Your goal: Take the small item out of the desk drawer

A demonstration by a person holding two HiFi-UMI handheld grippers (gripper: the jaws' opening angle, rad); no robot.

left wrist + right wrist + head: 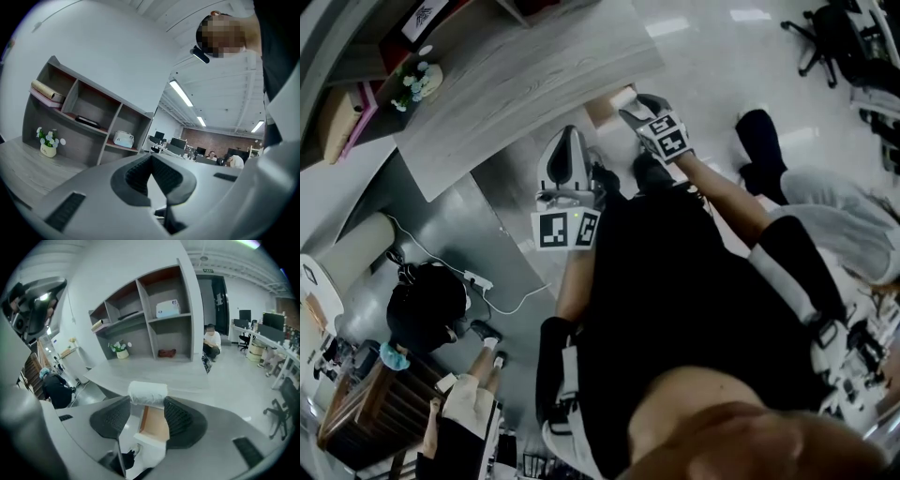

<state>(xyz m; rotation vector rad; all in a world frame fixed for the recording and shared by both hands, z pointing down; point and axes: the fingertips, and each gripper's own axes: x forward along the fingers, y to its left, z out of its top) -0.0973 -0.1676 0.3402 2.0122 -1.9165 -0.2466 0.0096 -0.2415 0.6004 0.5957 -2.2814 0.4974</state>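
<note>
My right gripper (147,404) hangs over the open desk drawer (155,423), whose inside is wood-coloured. A white wrapped roll (147,393) sits crosswise between its fingertips, touching both pads, so the jaws stand wide and closed on it. The head view shows that gripper (630,106) at the edge of the grey desk (516,75), with the roll (623,96) at its tip above the drawer (600,109). My left gripper (566,141) is held up beside it, clear of the desk. Its pads (138,177) meet at the tips with nothing between them.
A grey shelf unit (150,319) on the desk holds a white box, a dark item and a flower pot (122,352). A person in black (427,305) crouches on the floor at the left beside a white cable. Another person (212,344) sits behind the shelf. Office chairs (825,37) stand at the far right.
</note>
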